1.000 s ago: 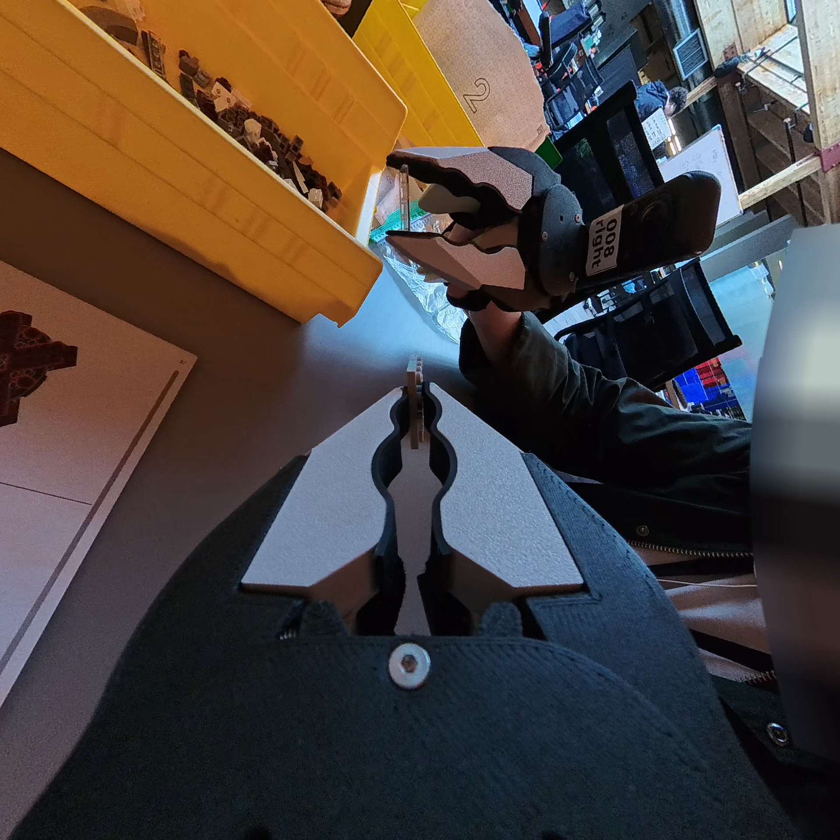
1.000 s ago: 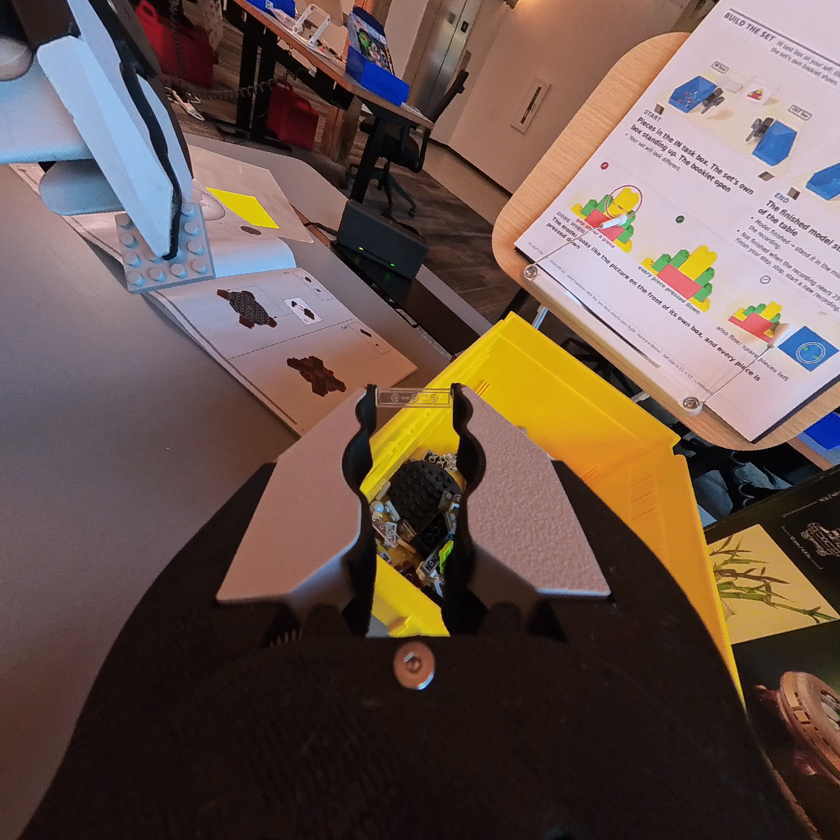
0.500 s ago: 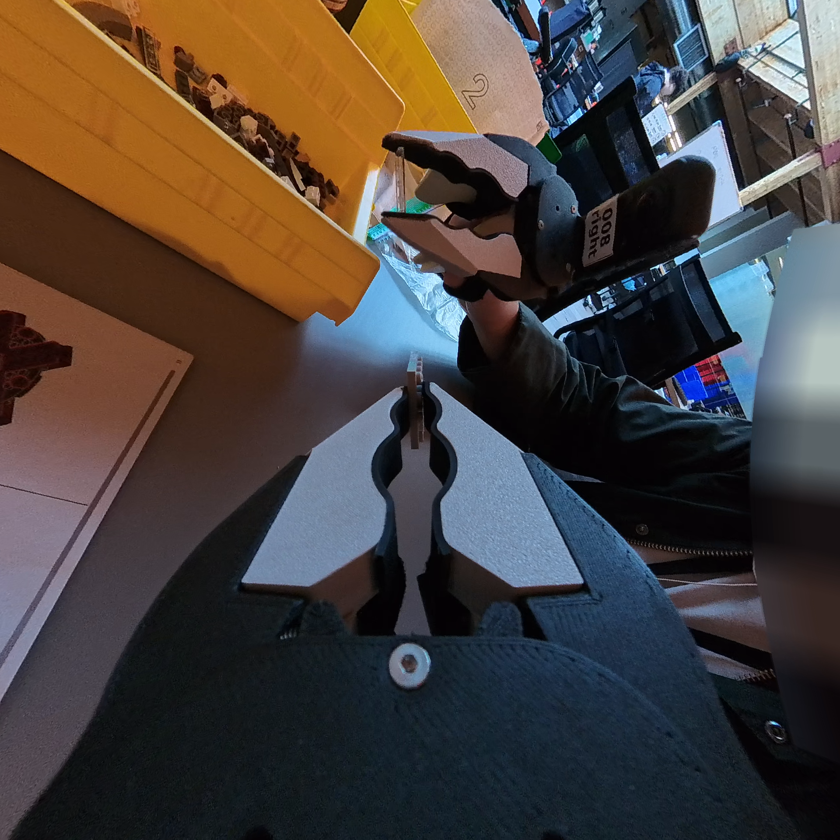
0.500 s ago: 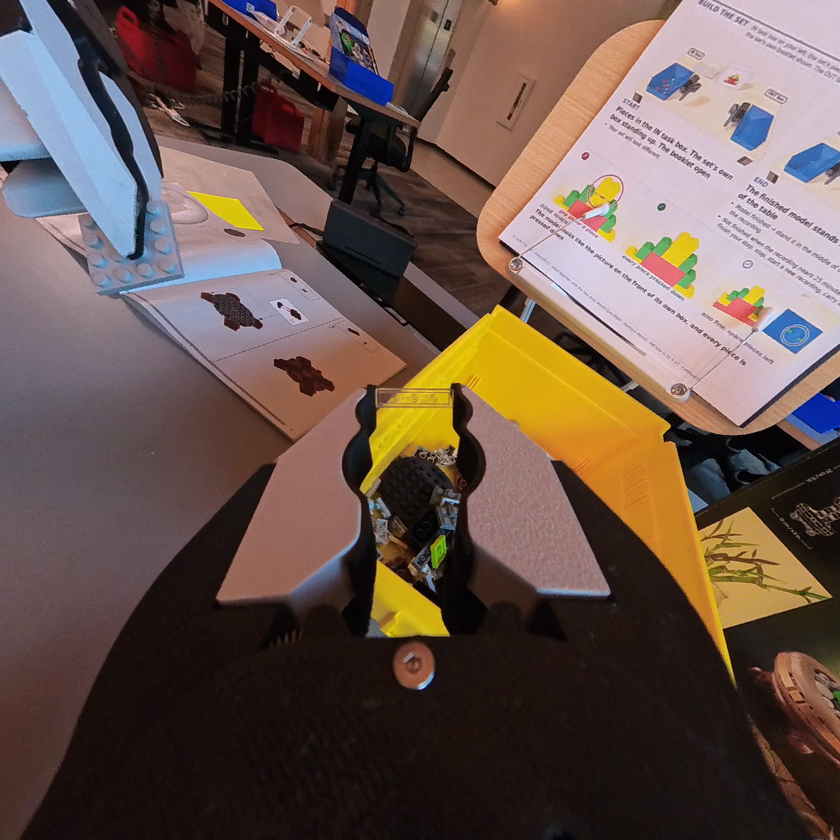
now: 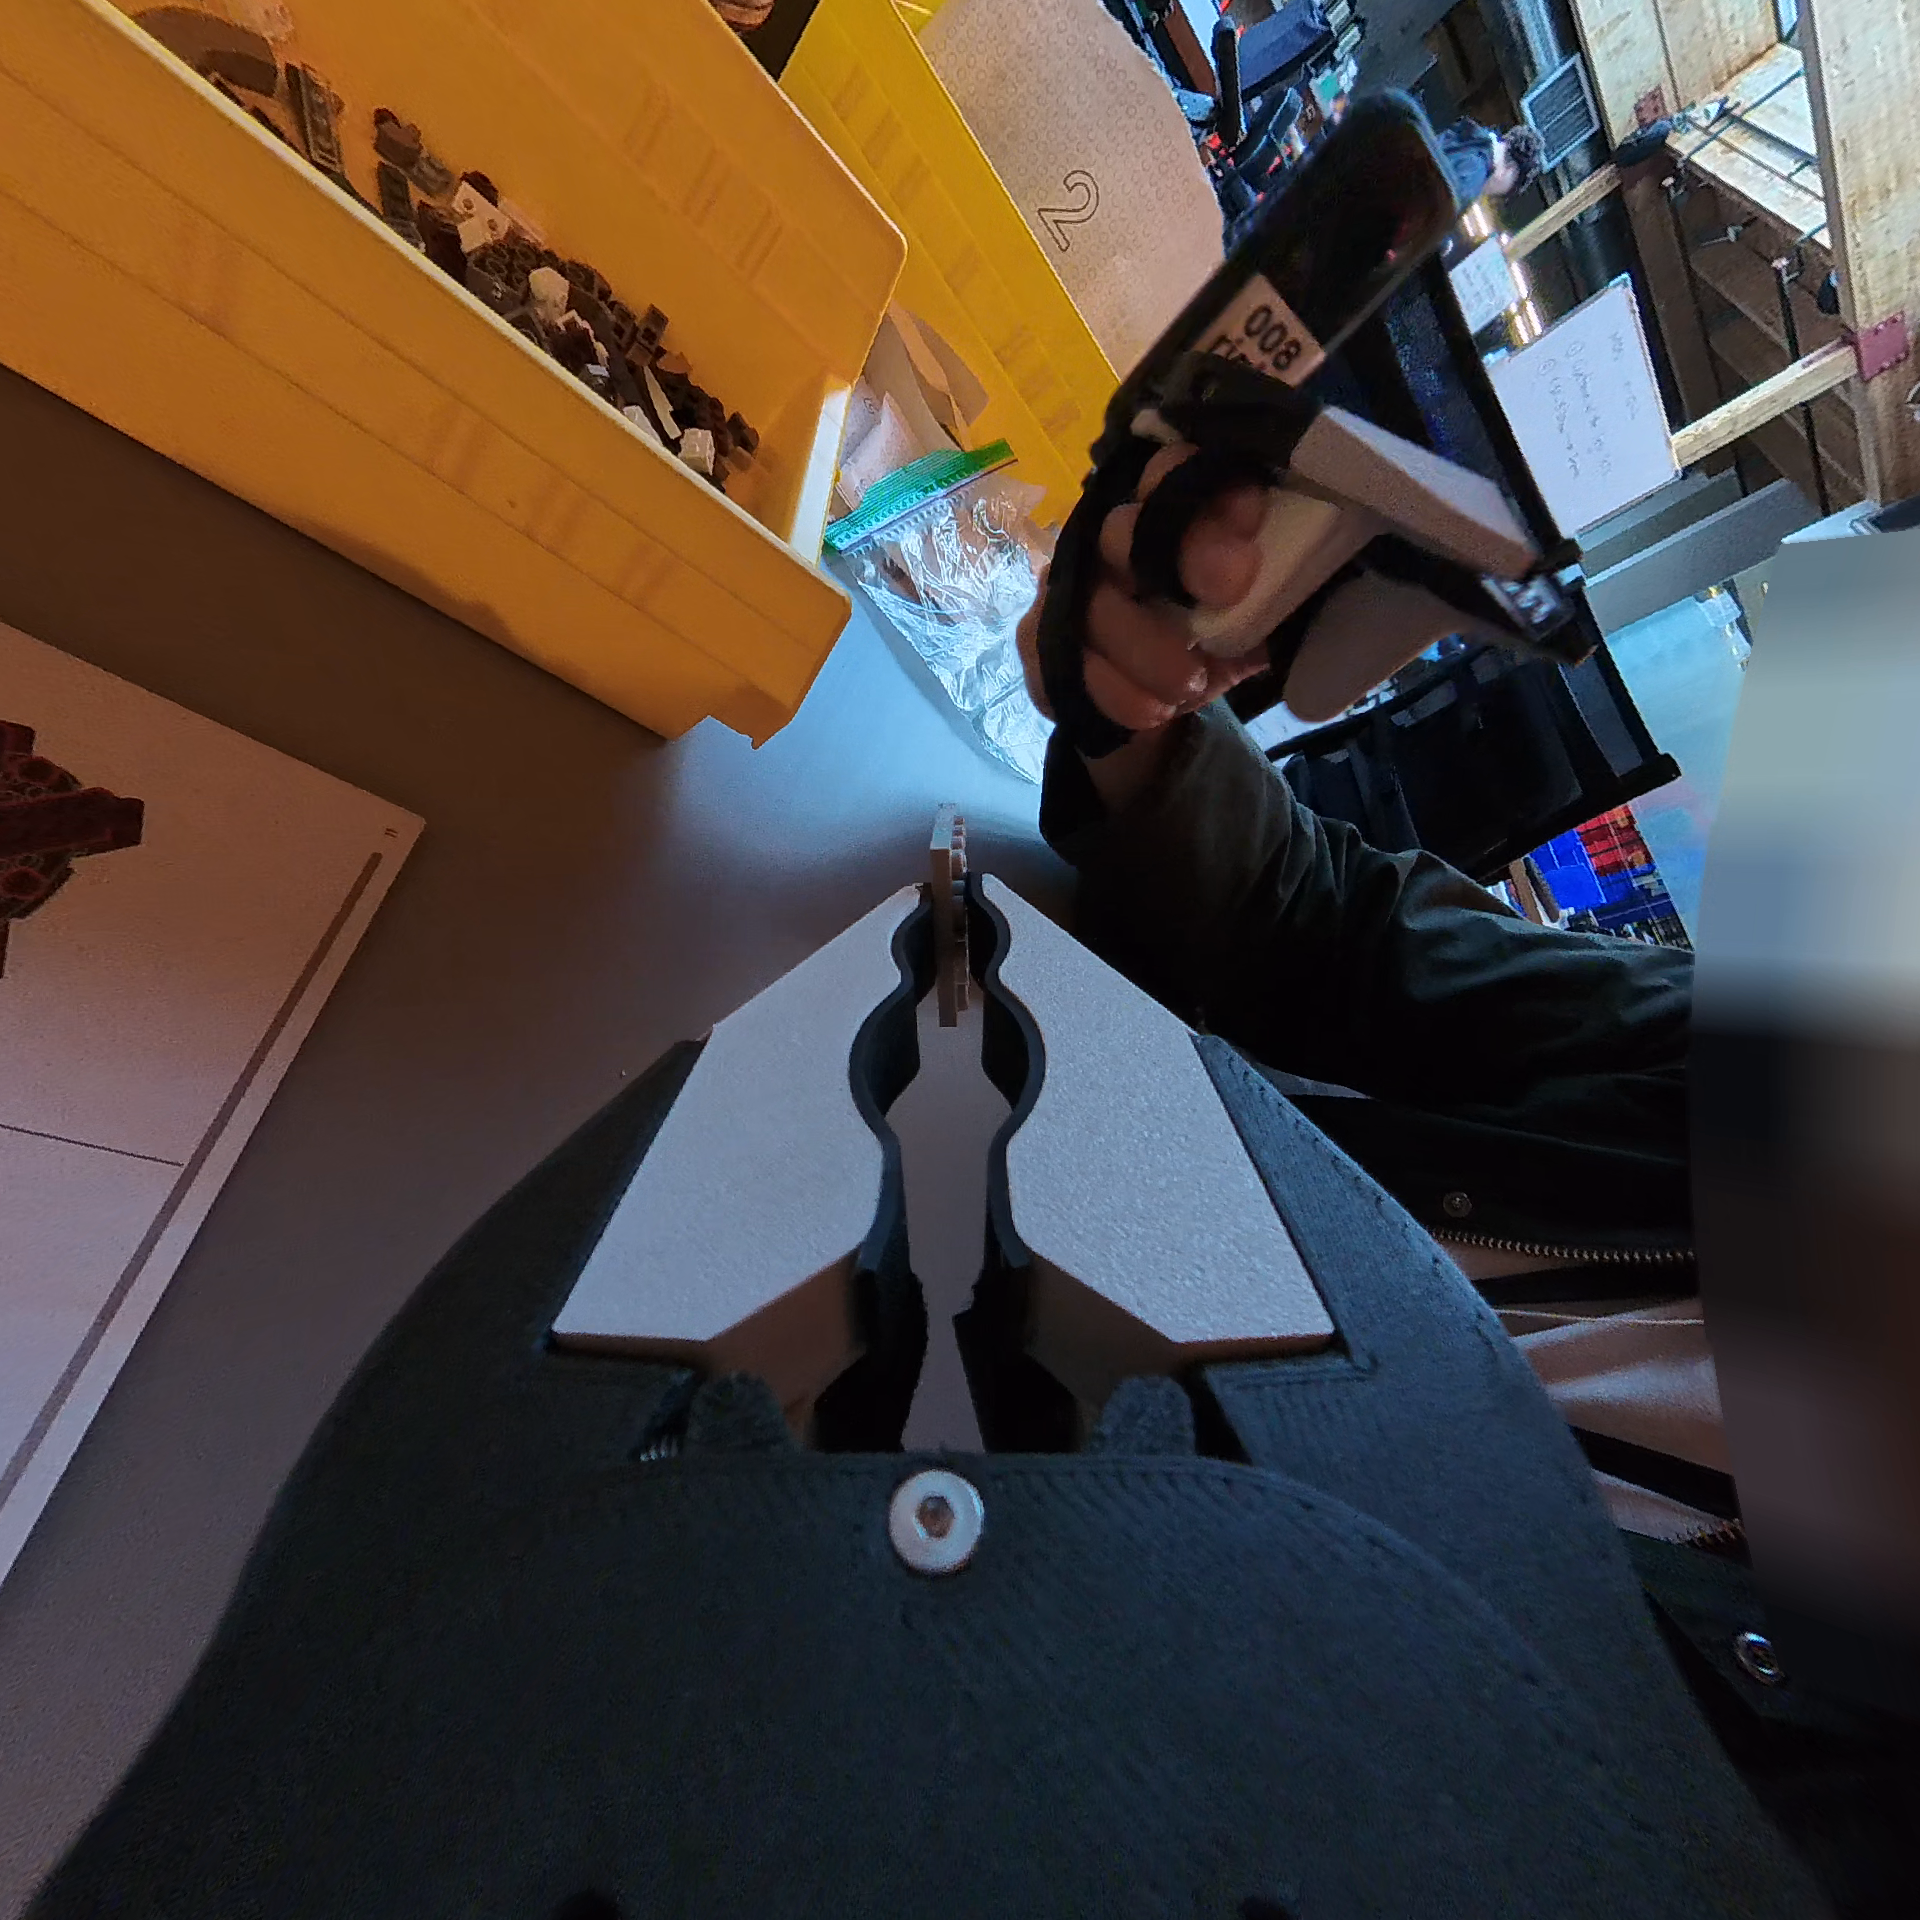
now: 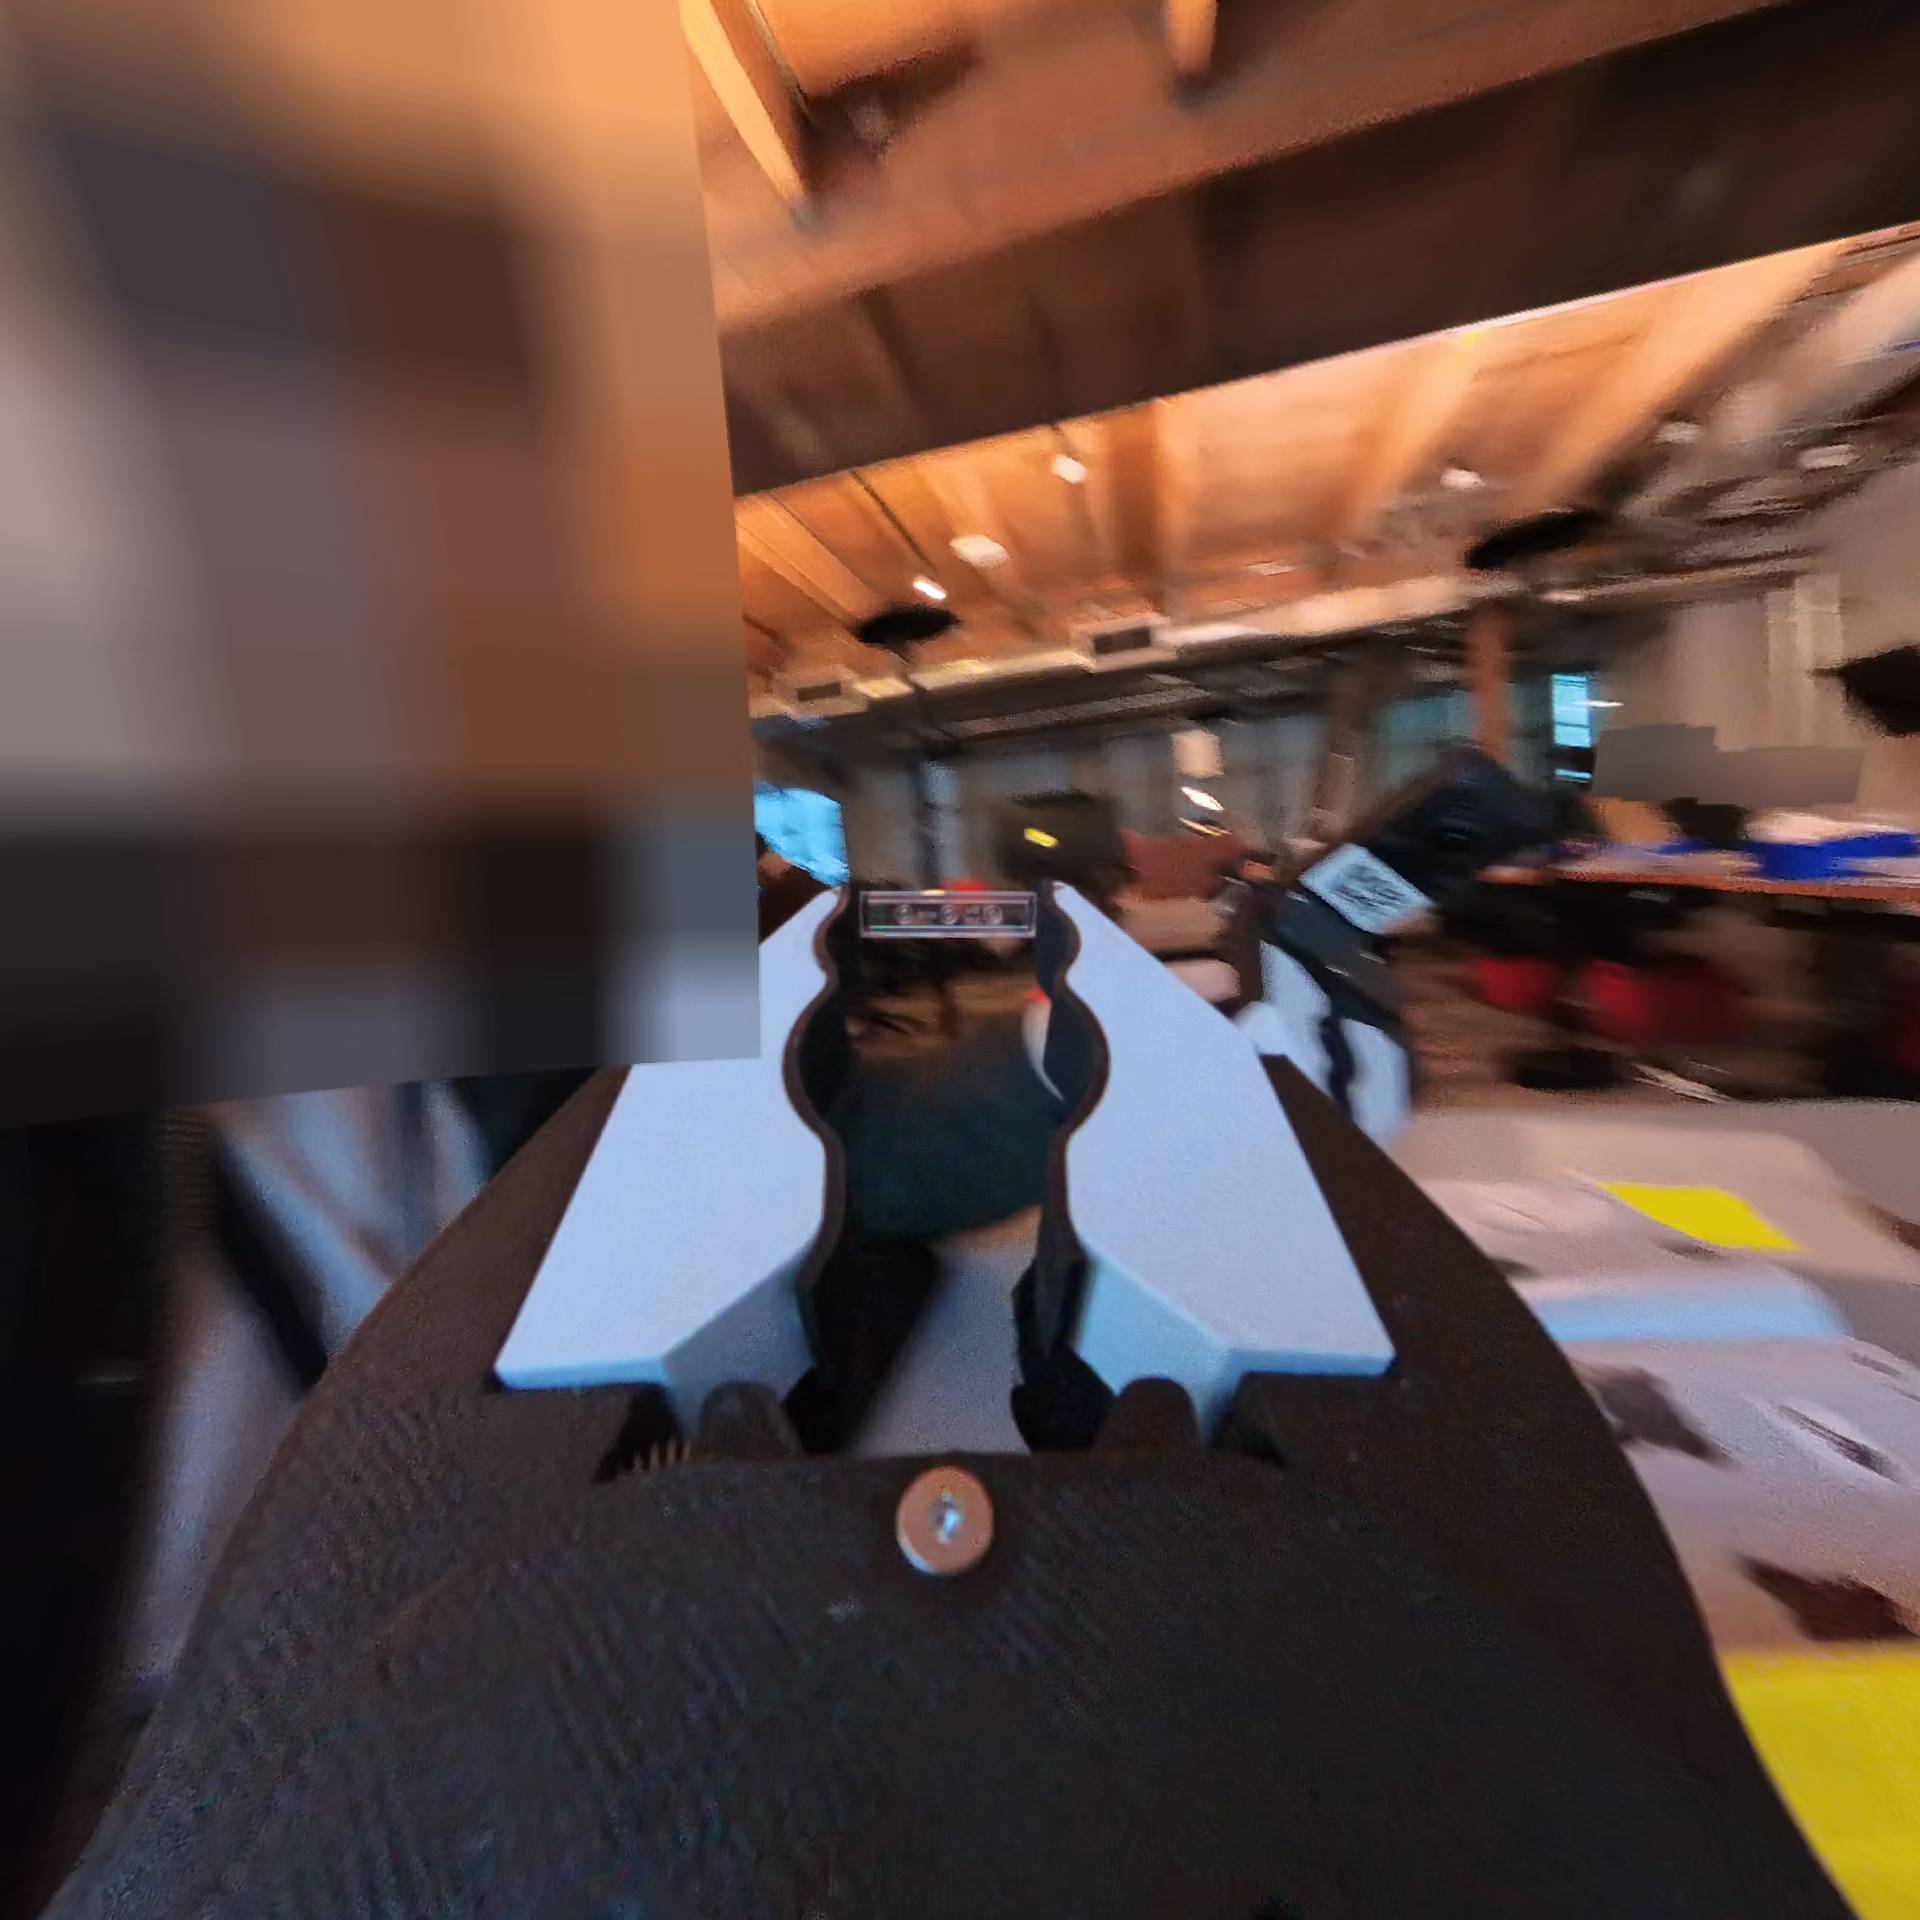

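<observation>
The left gripper (image 5: 949,914) is pinched nearly closed on a thin grey studded plate (image 5: 948,914), held edge-on between its fingertips with the studs facing right, above the grey tabletop (image 5: 582,894). Toward the far edge of the tabletop stands a yellow bin (image 5: 436,416) holding a heap of small dark and pale bricks (image 5: 582,301); a second yellow bin (image 5: 935,208) stands behind it. An open instruction booklet (image 5: 156,987) lies at the left edge of the tabletop, near the bin but apart from it. A clear plastic bag with a green strip (image 5: 956,582) lies just beside the bin's right end.

The right gripper (image 6: 948,916) is raised off the tabletop, with its fingers set a narrow way apart and clamped on the two ends of a small transparent plate (image 6: 948,916) that spans the gap crosswise. Its view is blurred and looks toward the ceiling beams and the room; the left gripper shows there at the right as a dark smear. In the left wrist view the right gripper appears in the upper right, gripped by a person's hand (image 5: 1153,623) in a dark sleeve (image 5: 1299,914), pointing away from the bins, well above the studded plate
</observation>
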